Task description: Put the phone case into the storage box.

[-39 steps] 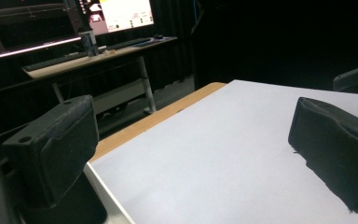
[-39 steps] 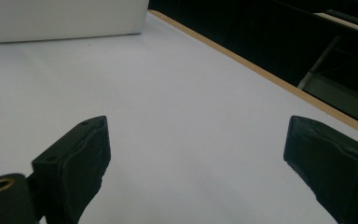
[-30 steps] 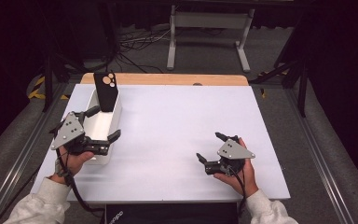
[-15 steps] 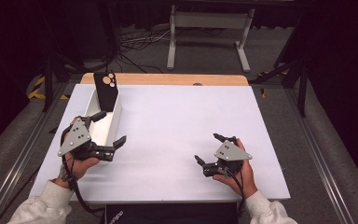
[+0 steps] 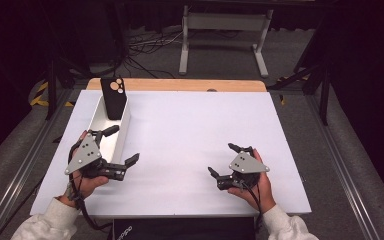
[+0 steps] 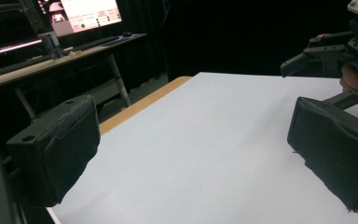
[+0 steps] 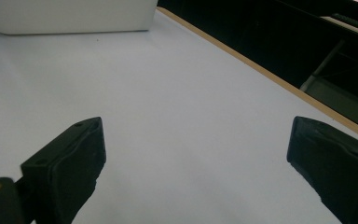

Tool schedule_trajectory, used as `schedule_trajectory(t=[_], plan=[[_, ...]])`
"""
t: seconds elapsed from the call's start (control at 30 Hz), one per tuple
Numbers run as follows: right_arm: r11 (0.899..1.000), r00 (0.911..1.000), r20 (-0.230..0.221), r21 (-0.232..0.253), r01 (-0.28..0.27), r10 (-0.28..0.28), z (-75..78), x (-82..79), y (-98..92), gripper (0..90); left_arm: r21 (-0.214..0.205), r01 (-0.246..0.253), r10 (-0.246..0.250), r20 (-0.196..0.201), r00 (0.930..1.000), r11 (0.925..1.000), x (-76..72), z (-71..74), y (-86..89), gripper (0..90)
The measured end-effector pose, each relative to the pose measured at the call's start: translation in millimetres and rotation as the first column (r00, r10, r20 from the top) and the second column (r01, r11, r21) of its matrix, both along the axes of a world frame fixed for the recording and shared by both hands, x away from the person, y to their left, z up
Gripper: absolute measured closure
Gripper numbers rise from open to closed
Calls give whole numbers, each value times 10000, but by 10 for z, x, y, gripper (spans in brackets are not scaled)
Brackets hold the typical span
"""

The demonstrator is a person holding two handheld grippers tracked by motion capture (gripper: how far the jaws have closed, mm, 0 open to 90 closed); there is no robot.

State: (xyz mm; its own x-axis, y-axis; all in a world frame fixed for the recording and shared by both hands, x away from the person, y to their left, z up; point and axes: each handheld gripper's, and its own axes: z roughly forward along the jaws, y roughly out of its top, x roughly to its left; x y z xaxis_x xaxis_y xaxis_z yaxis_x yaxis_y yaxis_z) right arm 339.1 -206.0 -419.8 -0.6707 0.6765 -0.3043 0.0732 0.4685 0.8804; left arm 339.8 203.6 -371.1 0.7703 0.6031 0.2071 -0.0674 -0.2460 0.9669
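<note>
Both jaws wide and empty: left hand-held gripper point(image 5: 121, 145) beside the white bin point(image 5: 109, 131) holding the phone point(image 5: 114, 98), right hand-held gripper point(image 5: 227, 160) idle at five o'clock; the placing looks finished, so next probably just rest on the bench point(image 5: 190, 125).

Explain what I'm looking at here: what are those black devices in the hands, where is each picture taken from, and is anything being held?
A person sits at a white table and holds a hand-operated two-jaw gripper in each hand. The high view looks down from above: the left gripper is by a long white bin, the right gripper rests nearer the table's right side. A black phone case stands leaning at the bin's far end. The other two pictures come from cameras riding on the grippers, looking along their own black jaws. Both sets of jaws stand wide apart with bare table between them, so nothing is held.
</note>
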Motion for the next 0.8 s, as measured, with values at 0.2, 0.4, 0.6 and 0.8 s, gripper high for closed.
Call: schedule_trajectory(t=[0.2, 0.4, 0.6, 0.8], plan=[[10000, 10000, -9, 9, 18, -18, 3, -1, -6, 51, 207, 157, -156, -16, 9999, 9997, -39, -49, -55, 30], [10000, 10000, -6, -20, -5, 5, 7, -5, -1, 51, 383, 375, -369, -168, 9992, 9986, -56, -103, -101, 31], [10000, 10000, 23, -7, -18, 18, 13, -14, -2, 51, 675, 448, -432, -259, 9987, 9967, -83, -170, -136, 33], [10000, 10000, 20, -16, -36, 36, 15, -21, -5, 53, 728, 551, -522, -411, 9978, 9958, -102, -223, -153, 33]])
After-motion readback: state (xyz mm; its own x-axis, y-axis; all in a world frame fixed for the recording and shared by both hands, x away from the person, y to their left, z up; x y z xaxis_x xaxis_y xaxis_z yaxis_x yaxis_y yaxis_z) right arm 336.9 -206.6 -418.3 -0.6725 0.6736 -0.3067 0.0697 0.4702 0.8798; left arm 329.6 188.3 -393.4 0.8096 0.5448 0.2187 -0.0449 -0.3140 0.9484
